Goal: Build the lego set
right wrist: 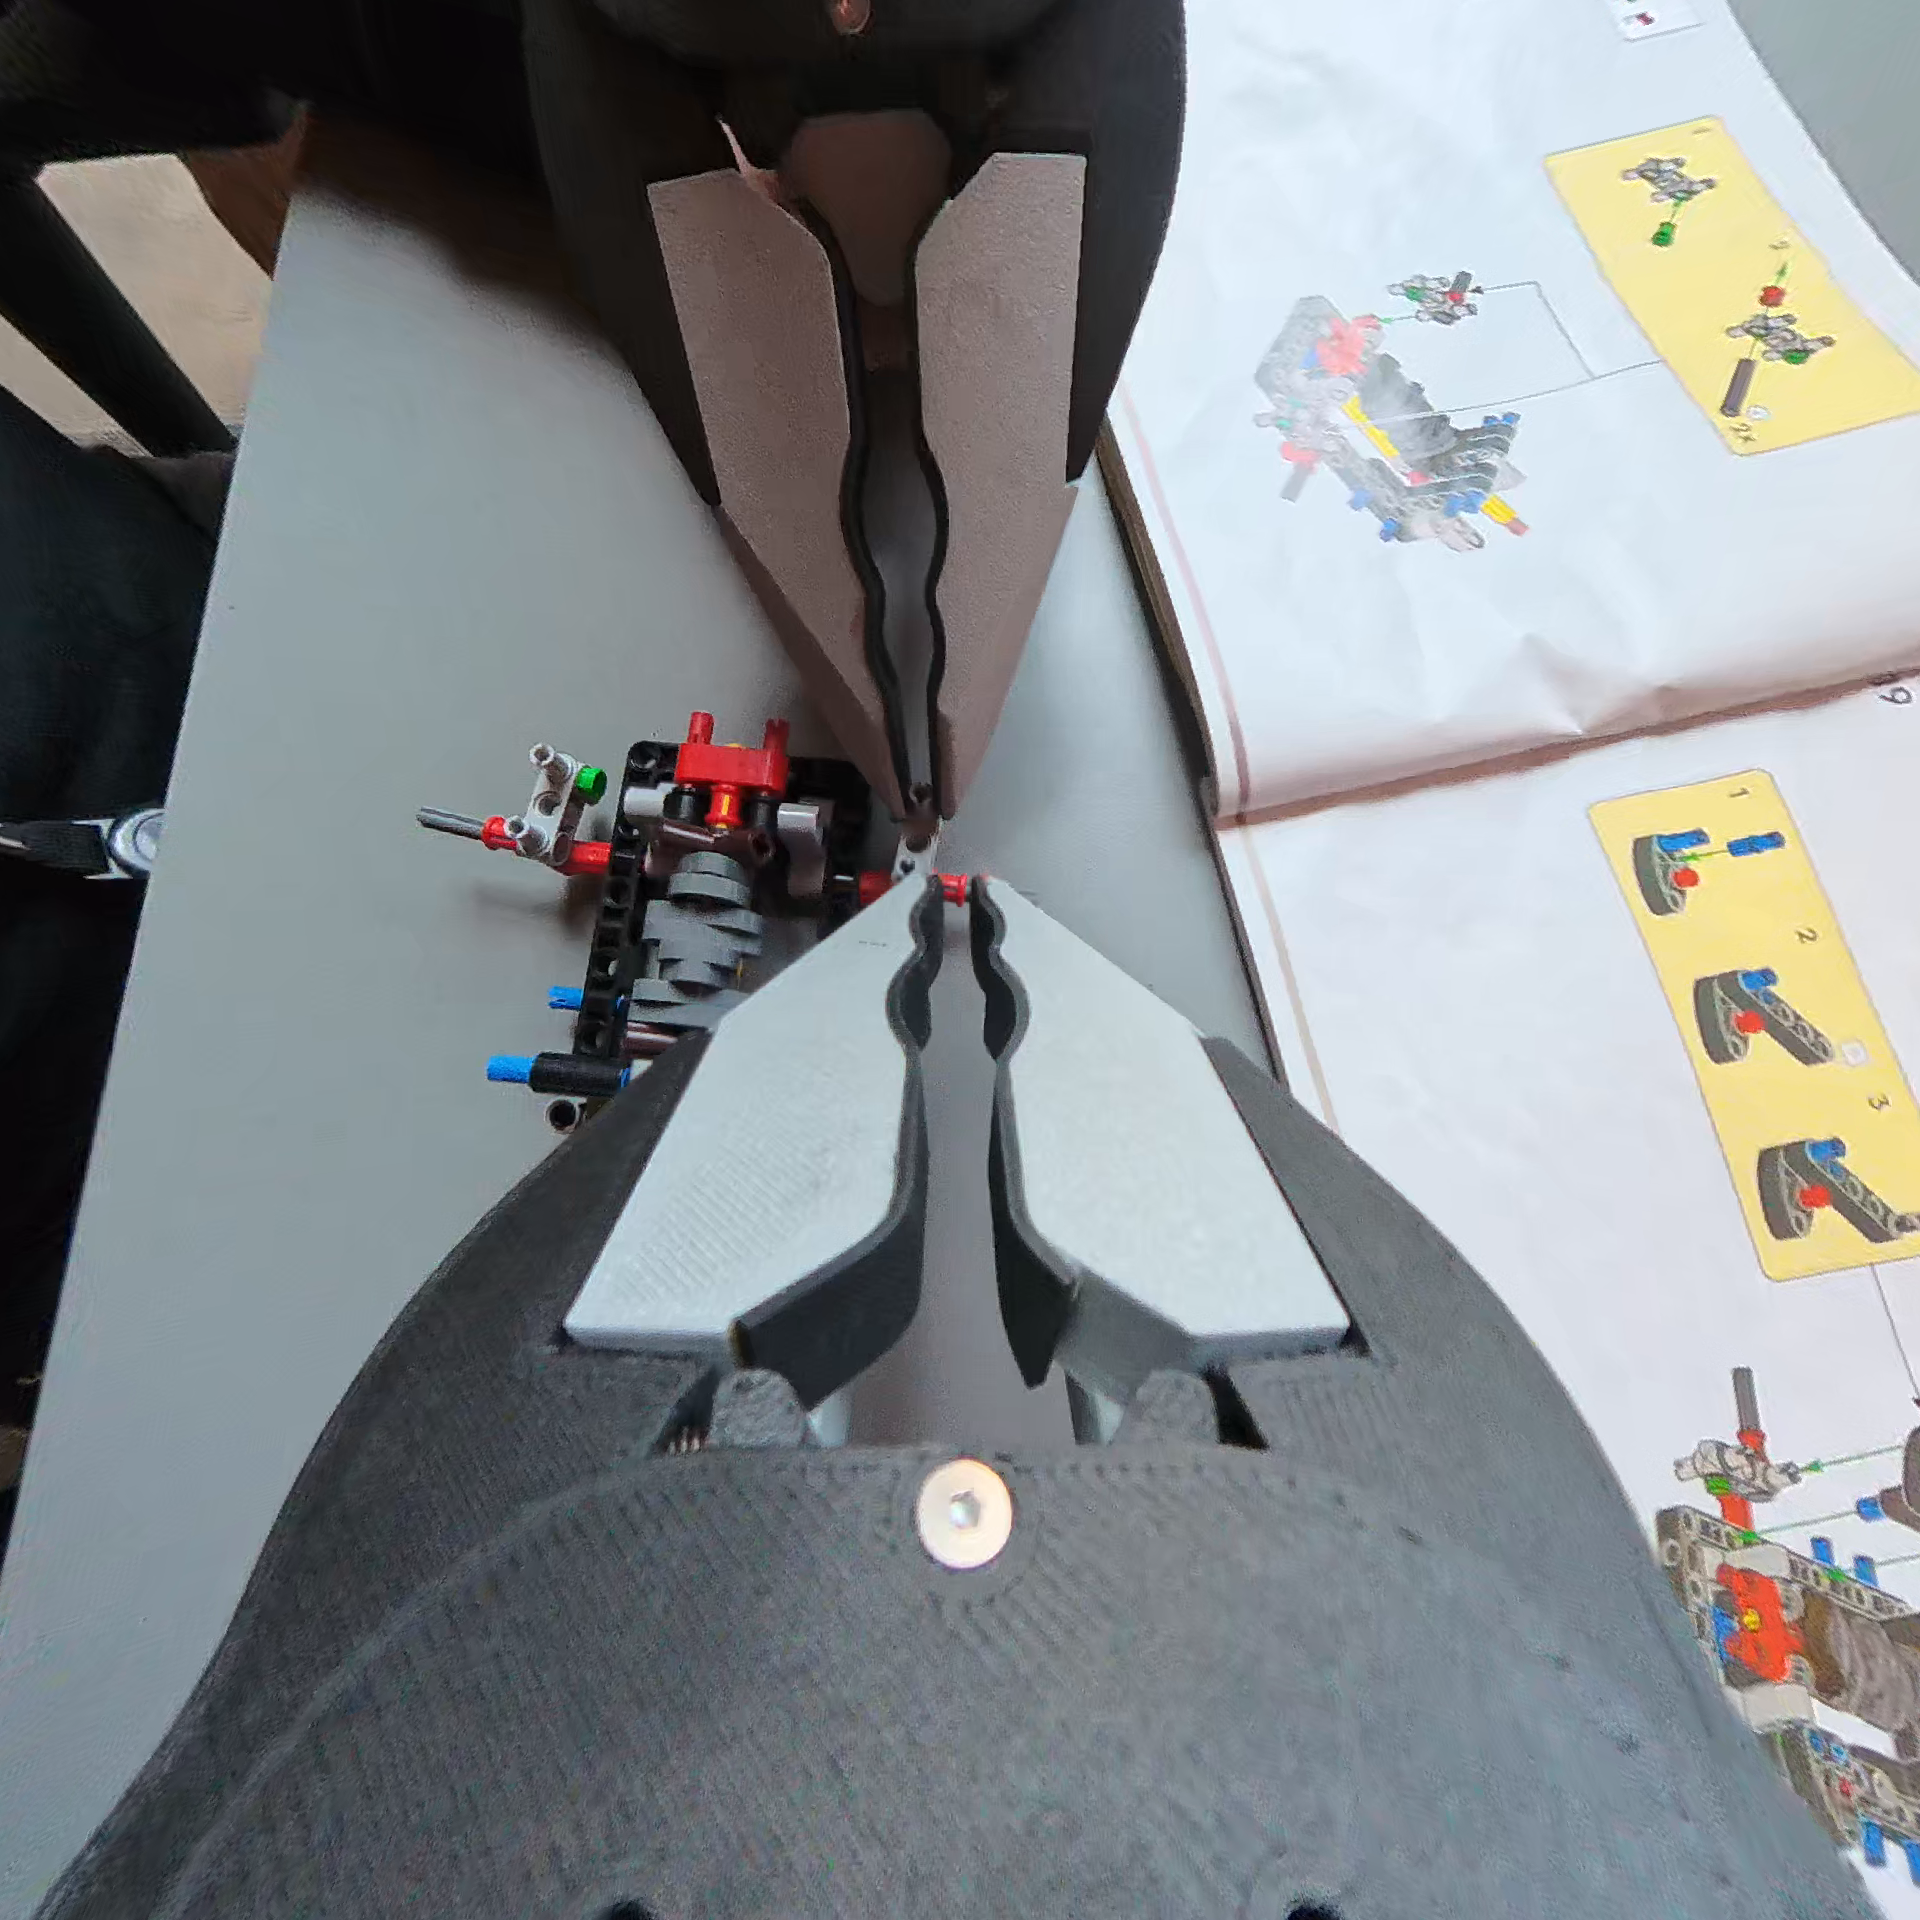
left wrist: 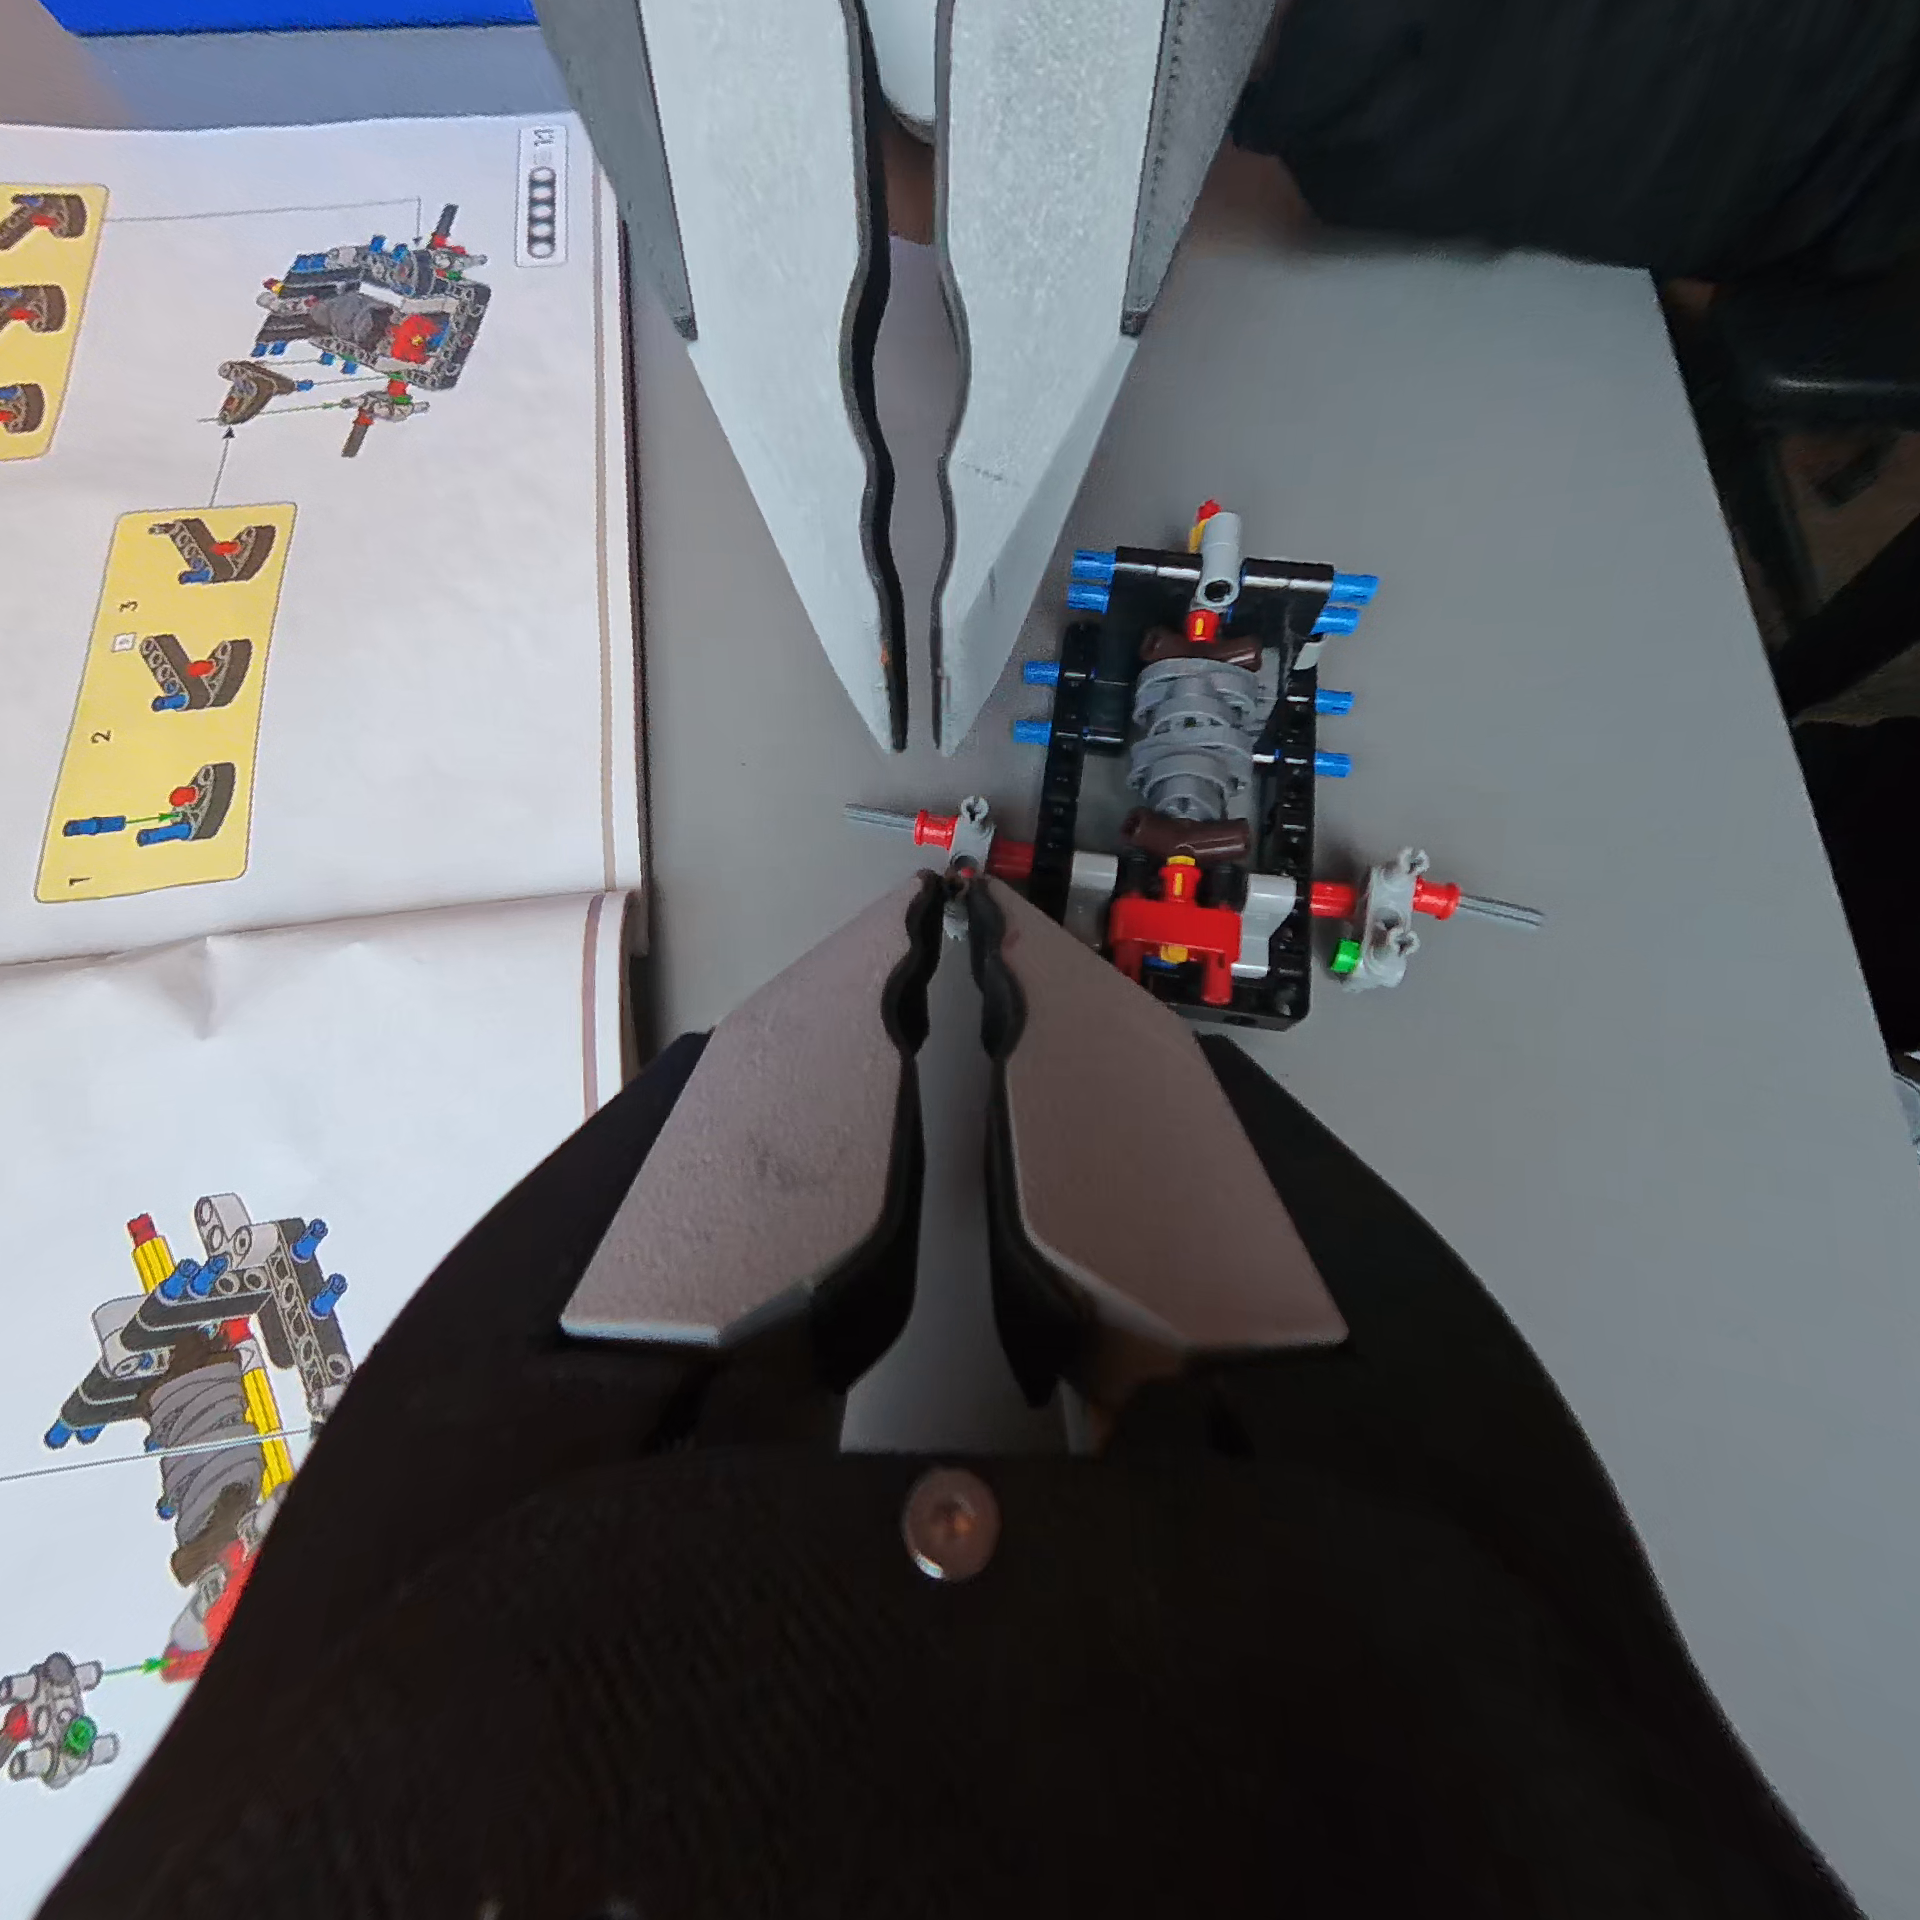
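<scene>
Brown left gripper [left wrist: 958,883] jaws pinch the lego model's [left wrist: 1184,769] connector; grey right gripper [right wrist: 951,891] jaws pinch its red axle.

A pale grey bench [left wrist: 1403,416] carried the work, its far edge meeting dark shadow. Beyond that edge stood dark furniture legs [right wrist: 94,312] over a tan floor [right wrist: 135,239], while a blue strip [left wrist: 281,12] showed at one corner.
</scene>
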